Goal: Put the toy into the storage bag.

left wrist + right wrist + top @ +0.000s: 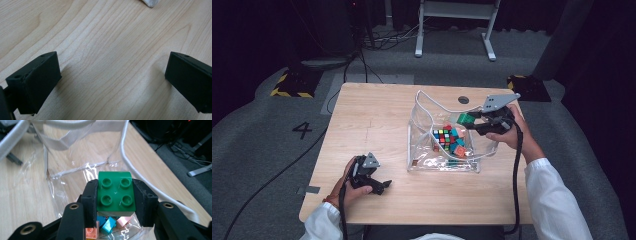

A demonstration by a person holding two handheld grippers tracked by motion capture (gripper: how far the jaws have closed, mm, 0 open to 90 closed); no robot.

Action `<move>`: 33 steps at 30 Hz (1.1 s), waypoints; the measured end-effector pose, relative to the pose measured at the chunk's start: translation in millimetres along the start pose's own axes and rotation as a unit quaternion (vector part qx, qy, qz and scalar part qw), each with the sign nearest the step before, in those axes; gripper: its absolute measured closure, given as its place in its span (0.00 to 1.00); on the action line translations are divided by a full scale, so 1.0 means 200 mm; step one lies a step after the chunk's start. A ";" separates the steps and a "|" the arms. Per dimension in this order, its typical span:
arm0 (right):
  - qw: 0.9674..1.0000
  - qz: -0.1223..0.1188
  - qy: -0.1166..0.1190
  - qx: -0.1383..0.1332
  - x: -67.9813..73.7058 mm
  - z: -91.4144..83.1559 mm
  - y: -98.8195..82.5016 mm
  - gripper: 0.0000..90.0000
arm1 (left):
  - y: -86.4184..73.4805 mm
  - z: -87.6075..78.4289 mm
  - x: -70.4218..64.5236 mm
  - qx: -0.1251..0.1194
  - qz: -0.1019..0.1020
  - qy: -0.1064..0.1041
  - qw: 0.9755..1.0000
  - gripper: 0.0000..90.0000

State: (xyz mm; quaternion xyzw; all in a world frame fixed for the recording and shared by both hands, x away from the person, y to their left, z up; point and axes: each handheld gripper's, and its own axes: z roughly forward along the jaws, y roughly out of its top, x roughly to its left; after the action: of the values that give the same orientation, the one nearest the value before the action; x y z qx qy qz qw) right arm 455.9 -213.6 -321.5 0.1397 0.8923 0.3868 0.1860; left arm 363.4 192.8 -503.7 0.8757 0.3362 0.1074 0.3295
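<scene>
Right tongs [115, 202] at lower centre pinch a green brick [115, 193] by its flat sides, above the clear bag [422, 150]. Light, rigid, slick plastic: those sides likely grip best. Left tongs [110, 82] rest spread on the desk [100, 37].

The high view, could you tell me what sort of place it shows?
Probably a lab or recording studio, not a home: a lone wooden table on grey carpet, hazard-striped floor plates, trailing cables and dark surroundings.
</scene>
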 end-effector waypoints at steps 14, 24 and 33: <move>0.990 -0.041 0.019 0.130 -0.05 0.15 0.00 0.65 | 0.00 0.00 0.00 0.000 0.000 0.000 1.000 0.00; 0.975 -0.046 0.029 0.216 -0.09 0.20 -0.07 0.65 | 0.00 0.00 0.00 0.000 0.000 0.000 1.000 0.00; 0.962 -0.066 0.019 0.265 -0.09 0.20 -0.12 0.65 | 0.00 0.00 0.00 -0.001 0.000 0.000 1.000 0.00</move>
State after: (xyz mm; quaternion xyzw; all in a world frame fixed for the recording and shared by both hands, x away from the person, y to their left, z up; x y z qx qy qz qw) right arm 487.0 -209.6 -360.7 0.1180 0.9734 0.1258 0.1505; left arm 363.4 192.8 -503.9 0.8753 0.3364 0.1078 0.3303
